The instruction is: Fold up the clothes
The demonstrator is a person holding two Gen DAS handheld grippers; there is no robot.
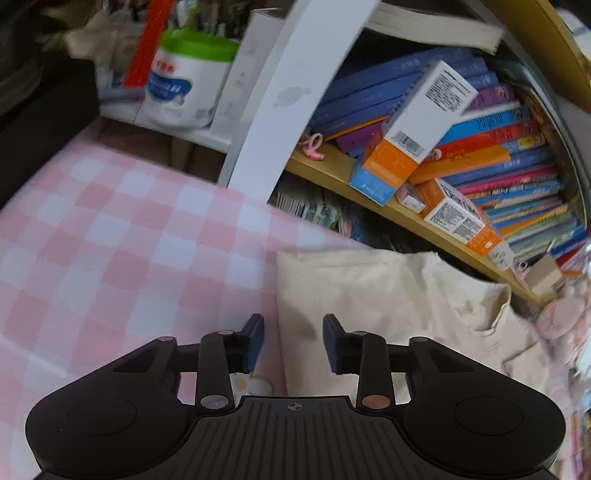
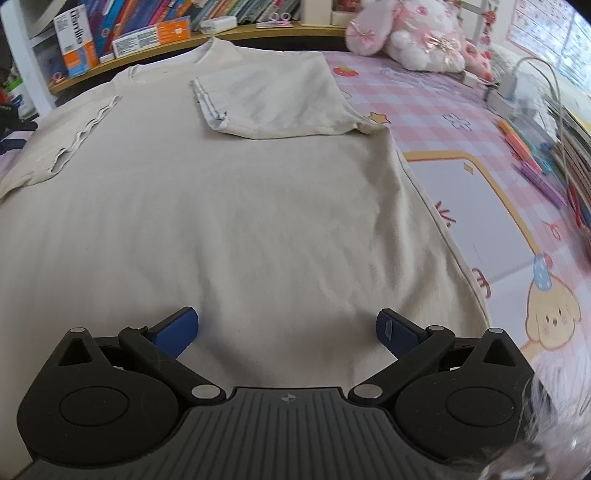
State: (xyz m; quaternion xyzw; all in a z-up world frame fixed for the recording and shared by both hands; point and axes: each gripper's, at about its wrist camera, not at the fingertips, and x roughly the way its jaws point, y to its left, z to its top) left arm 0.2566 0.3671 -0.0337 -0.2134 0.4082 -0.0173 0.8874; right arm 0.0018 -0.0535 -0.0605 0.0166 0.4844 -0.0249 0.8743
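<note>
Right wrist view: my right gripper (image 2: 287,328) has its jaws spread wide, holding nothing, low over the hem end of the cream T-shirt (image 2: 229,206). The shirt runs straight ahead of the jaws, collar at the far end by the bookshelf (image 2: 258,31). Placement reads as lined up for a hem grab; judgement only.

Shirt state: body flat on the pink checked bed cover (image 2: 436,96), lightly wrinkled. Right sleeve (image 2: 273,99) is folded inward over the chest, ahead and slightly right of my jaws. Left sleeve (image 2: 55,140) lies flat far ahead-left, ribbed edge showing.

Left wrist view, blurred: my left gripper (image 1: 293,341) has jaws apart but narrower, empty. A shirt edge lies just ahead-right of them, bare cover to the left, so it looks parked off the cloth.
</note>
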